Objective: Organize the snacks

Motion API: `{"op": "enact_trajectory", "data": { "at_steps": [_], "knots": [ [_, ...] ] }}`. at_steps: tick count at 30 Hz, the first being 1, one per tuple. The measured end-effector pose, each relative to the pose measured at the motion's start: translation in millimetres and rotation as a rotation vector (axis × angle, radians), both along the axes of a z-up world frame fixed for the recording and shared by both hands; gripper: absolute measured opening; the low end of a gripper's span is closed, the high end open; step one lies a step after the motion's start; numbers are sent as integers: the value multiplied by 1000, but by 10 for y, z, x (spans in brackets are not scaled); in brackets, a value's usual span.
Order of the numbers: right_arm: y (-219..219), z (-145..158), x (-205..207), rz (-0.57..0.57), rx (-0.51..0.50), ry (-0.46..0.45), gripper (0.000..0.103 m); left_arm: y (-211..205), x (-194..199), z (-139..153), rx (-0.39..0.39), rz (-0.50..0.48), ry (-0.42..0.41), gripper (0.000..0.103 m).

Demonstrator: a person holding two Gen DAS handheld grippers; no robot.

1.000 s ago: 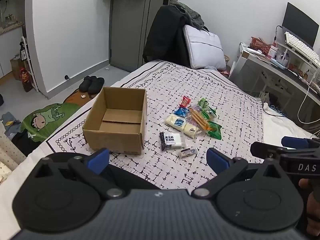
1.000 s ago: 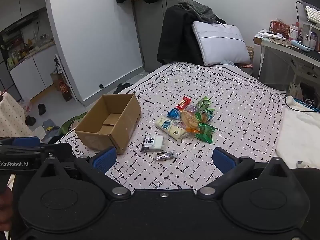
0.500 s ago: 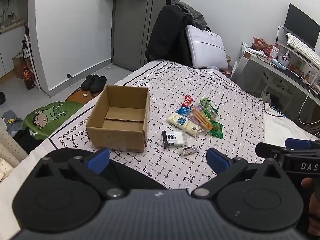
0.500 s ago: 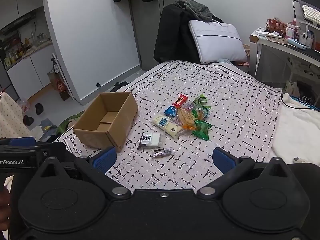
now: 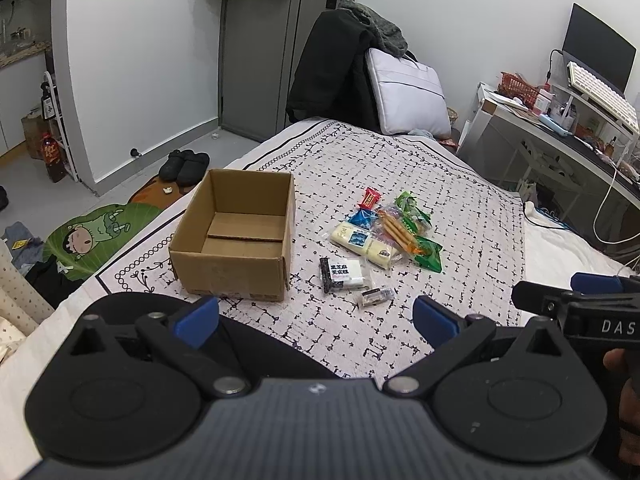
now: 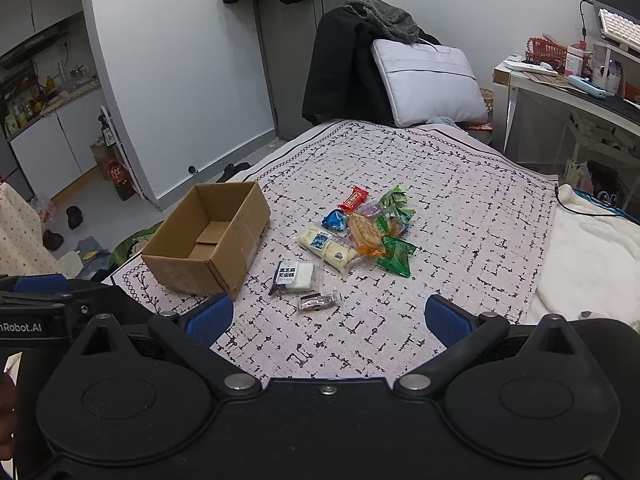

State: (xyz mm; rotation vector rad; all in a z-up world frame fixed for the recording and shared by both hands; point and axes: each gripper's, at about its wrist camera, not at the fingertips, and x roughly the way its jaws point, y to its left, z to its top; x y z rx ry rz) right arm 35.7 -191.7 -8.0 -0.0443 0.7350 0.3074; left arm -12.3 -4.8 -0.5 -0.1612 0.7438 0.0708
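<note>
An open empty cardboard box [image 5: 236,236] [image 6: 208,244] sits on the patterned bedspread [image 5: 400,340]. To its right lies a pile of snack packets [image 5: 392,228] [image 6: 364,232]: red, blue, green, orange and a long white one. Nearer to me lie a black-and-white packet [image 5: 344,274] [image 6: 296,276] and a small dark one [image 5: 376,296] [image 6: 318,301]. My left gripper [image 5: 316,318] is open and empty, held above the bed's near edge. My right gripper [image 6: 328,318] is open and empty beside it.
A chair draped with dark coats [image 5: 336,68] and a grey pillow [image 5: 408,92] stand at the bed's far end. A cluttered desk [image 5: 560,128] runs along the right. Slippers [image 5: 184,164] and a green mat [image 5: 96,236] lie on the floor at left.
Both grippers have drifted slightly; the box and snacks sit a little farther right in the left view and left in the right view. Nothing was touched.
</note>
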Motion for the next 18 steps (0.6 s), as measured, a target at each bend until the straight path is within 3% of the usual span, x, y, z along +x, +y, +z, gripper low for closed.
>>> {"op": "enact_trajectory", "data": {
  "at_steps": [18],
  "knots": [
    [-27,-25,22,-8,2,10,103,2,-8,-26,1,-4,9,103]
  ]
}}
